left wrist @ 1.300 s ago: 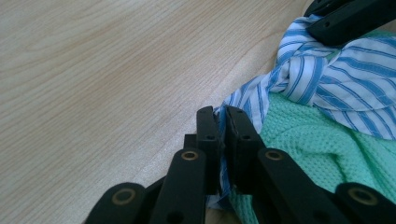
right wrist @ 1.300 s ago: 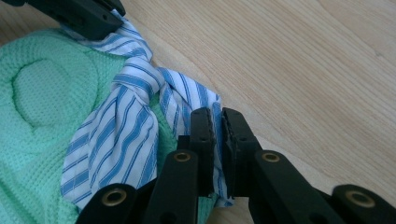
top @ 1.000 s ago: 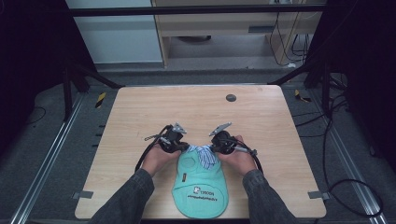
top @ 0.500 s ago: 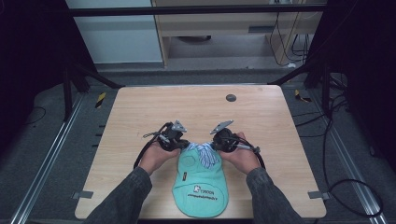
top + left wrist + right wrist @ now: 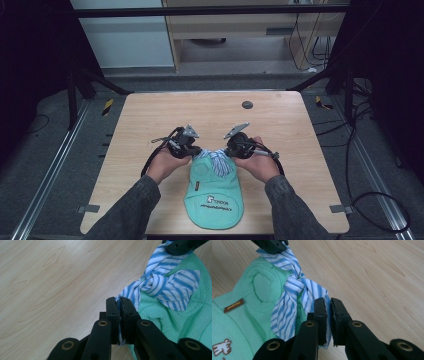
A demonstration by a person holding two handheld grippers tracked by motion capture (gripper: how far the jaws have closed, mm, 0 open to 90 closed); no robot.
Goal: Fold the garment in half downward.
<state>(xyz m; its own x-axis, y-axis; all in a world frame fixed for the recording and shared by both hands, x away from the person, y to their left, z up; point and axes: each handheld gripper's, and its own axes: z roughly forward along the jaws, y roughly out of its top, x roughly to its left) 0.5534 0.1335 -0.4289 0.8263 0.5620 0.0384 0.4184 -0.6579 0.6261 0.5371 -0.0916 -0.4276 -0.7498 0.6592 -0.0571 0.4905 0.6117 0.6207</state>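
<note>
A green bib (image 5: 214,192) lies at the wooden surface's (image 5: 150,120) six o'clock edge. The left gripper (image 5: 192,151) and right gripper (image 5: 231,150) each pinch its knotted blue-striped tie (image 5: 218,161).

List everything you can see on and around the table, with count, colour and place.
Bib: one, mint green with a small print, near edge of table.
Striped ties: two, blue and white, knotted at the bib's top.
Table: one, light wood, centre.
Round disc: one, dark, far right of tabletop.
Left claw: one, black, shut on the knot's left tie end.
Right claw: one, black, shut on the right tie end.
Hands: two, holding the claws.
</note>
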